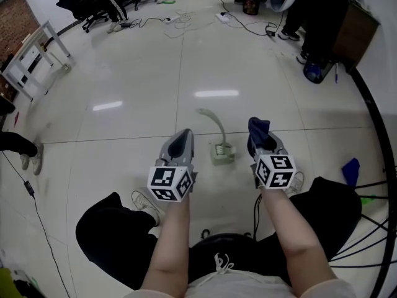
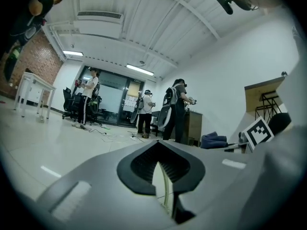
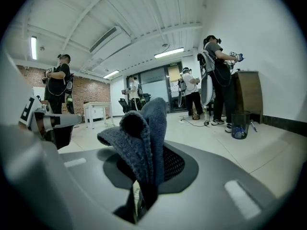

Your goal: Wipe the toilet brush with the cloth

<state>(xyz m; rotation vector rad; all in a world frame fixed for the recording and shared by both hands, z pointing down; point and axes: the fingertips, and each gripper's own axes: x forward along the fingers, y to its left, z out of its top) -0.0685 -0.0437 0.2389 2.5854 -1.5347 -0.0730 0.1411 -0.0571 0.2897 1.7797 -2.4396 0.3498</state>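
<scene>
The pale toilet brush point(image 1: 216, 124) stands in its holder point(image 1: 222, 153) on the tiled floor, its curved handle rising toward the far left. My left gripper point(image 1: 181, 143) hovers just left of the holder, jaws together with nothing between them; in the left gripper view point(image 2: 160, 166) only a thin slit shows. My right gripper point(image 1: 261, 144) is just right of the holder, shut on a folded dark blue cloth point(image 1: 258, 129). That cloth point(image 3: 144, 131) sticks up out of the right gripper point(image 3: 142, 186). Neither gripper touches the brush.
My shoes point(image 1: 144, 202) and knees lie near the bottom. Several people stand at the far side by a wooden cabinet point(image 1: 355, 25) and a blue bin point(image 1: 314, 71). Cables point(image 1: 186, 22) trail on the far floor. A white table point(image 1: 31, 58) is far left, a blue rag point(image 1: 350, 169) right.
</scene>
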